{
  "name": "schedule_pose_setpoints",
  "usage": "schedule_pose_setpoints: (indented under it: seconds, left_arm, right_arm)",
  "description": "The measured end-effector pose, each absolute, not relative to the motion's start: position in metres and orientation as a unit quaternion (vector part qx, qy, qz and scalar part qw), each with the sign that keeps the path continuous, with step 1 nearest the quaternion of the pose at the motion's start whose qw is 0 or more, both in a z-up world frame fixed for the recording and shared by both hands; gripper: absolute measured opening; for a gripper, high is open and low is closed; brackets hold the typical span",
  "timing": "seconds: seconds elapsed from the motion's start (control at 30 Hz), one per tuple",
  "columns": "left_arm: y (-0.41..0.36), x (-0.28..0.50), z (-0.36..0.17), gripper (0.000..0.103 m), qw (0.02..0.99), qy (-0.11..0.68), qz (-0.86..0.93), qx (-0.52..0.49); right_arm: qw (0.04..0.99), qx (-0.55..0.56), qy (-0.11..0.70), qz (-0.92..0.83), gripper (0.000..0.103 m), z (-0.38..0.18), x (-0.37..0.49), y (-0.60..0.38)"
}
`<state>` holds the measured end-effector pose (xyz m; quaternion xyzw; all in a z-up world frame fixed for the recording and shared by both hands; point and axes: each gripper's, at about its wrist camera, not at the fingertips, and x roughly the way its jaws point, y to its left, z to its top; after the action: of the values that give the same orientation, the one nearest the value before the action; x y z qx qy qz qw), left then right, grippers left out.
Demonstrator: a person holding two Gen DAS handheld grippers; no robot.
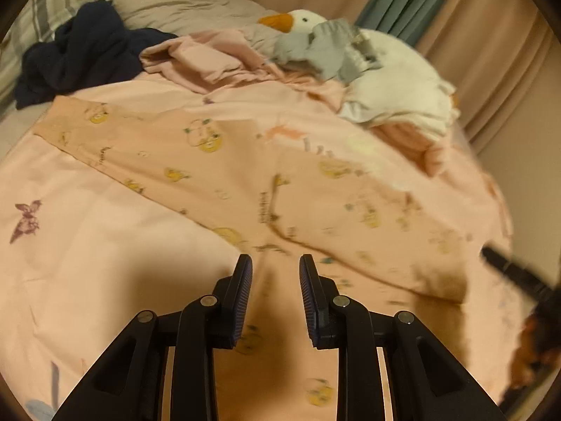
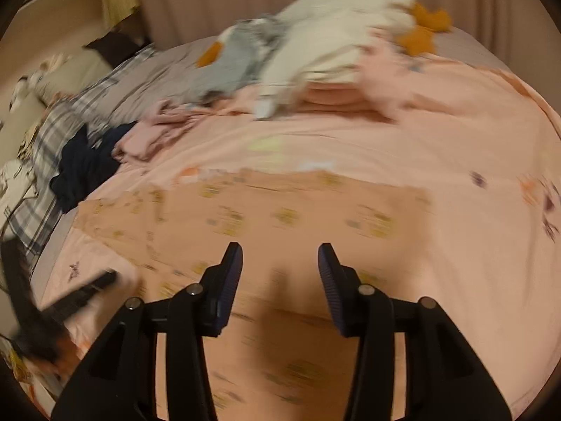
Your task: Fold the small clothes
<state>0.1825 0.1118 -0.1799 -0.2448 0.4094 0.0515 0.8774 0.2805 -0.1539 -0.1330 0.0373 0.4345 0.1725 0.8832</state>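
We have the peach printed garment (image 1: pixel 245 175) lying flat on the bed (image 1: pixel 87 245), already doubled along its near edge — a fold looks just laid. Our left hand-held gripper (image 1: pixel 275 298) hovers over the near part of the cloth, jaws narrowly apart, nothing between them. Our right hand-held gripper (image 2: pixel 280 277) stands wider, also empty, above the same garment; the view is blurred. Other clothes — a navy piece (image 1: pixel 80 56), a pink one (image 1: pixel 196 59) — wait near the goose toy (image 1: pixel 385 70). Next, we judge: pinch one end's edge with both and carry it across, keeping layers aligned.
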Motion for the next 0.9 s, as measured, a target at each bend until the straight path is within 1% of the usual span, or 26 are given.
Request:
schedule_pose_setpoints:
  seconds: [0.07,0.13,0.17,0.2,0.27,0.3,0.37,0.43,0.5,0.53,0.57,0.6,0.67,0.77,0.8,0.9]
  left_arm:
    - [0.109,0.179,-0.172,0.025,0.889,0.391,0.045,-0.235]
    - [0.097,0.185,-0.168,0.025,0.902,0.382,0.038,-0.197]
    - [0.089,0.197,-0.169,0.025,0.904,0.385,0.049,-0.180]
    - [0.085,0.208,-0.171,0.025,0.903,0.388,0.057,-0.174]
    - [0.080,0.240,-0.180,0.025,0.894,0.403,0.050,-0.189]
    - [0.079,0.251,-0.184,0.025,0.887,0.413,0.044,-0.201]
    - [0.070,0.279,-0.198,0.024,0.871,0.441,0.047,-0.212]
    - [0.060,0.291,-0.205,0.024,0.868,0.451,0.074,-0.192]
    - [0.050,0.293,-0.215,0.025,0.867,0.462,0.098,-0.158]
    - [0.048,0.293,-0.221,0.025,0.862,0.473,0.109,-0.145]
    - [0.049,0.292,-0.231,0.024,0.854,0.486,0.123,-0.138]
    - [0.052,0.289,-0.235,0.024,0.856,0.482,0.120,-0.145]
    - [0.057,0.279,-0.236,0.024,0.863,0.465,0.111,-0.163]
    - [0.059,0.273,-0.236,0.019,0.864,0.468,0.103,-0.155]
    - [0.060,0.272,-0.235,0.017,0.865,0.469,0.099,-0.147]
    - [0.066,0.266,-0.235,0.015,0.865,0.468,0.087,-0.160]
  right_arm:
    - [0.885,0.057,0.429,0.173,0.046,-0.136,0.280,-0.188]
    - [0.892,0.058,0.412,0.175,0.043,-0.142,0.276,-0.215]
    - [0.894,0.064,0.409,0.172,0.040,-0.148,0.275,-0.226]
    - [0.893,0.073,0.409,0.172,0.032,-0.154,0.274,-0.234]
    - [0.884,0.113,0.408,0.200,0.029,-0.172,0.277,-0.249]
    - [0.874,0.130,0.417,0.213,0.028,-0.182,0.280,-0.251]
    - [0.868,0.121,0.435,0.208,0.026,-0.194,0.286,-0.245]
    - [0.866,0.112,0.426,0.235,0.026,-0.199,0.292,-0.234]
    - [0.850,0.134,0.444,0.251,0.024,-0.208,0.296,-0.228]
    - [0.844,0.124,0.459,0.247,0.023,-0.214,0.299,-0.225]
    - [0.843,0.101,0.477,0.229,0.019,-0.223,0.301,-0.221]
    - [0.842,0.091,0.484,0.218,0.010,-0.228,0.302,-0.220]
    - [0.843,0.099,0.481,0.218,0.010,-0.230,0.302,-0.221]
    - [0.842,0.106,0.484,0.215,0.010,-0.232,0.302,-0.220]
    - [0.844,0.104,0.481,0.213,0.009,-0.234,0.301,-0.219]
    - [0.855,0.092,0.468,0.202,0.009,-0.236,0.294,-0.217]
